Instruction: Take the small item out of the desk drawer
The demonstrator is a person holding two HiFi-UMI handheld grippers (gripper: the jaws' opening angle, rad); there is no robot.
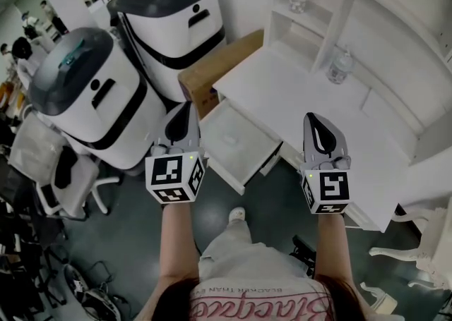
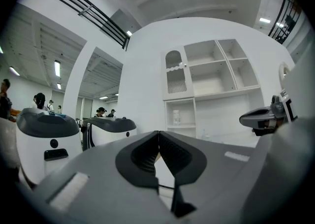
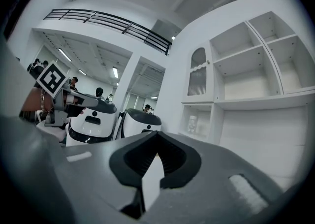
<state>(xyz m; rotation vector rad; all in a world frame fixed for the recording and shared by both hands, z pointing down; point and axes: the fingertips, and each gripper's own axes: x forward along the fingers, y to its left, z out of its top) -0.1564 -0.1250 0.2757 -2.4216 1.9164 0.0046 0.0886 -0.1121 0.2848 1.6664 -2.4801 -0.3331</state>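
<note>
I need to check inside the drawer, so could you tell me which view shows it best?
The head view: it looks steeply down into the open drawer, pulled out from the desk. Both gripper views point level at the shelves and show no drawer.

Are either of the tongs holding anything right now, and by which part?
Nothing is held: the left tongs and the right tongs are both shut and empty.
</note>
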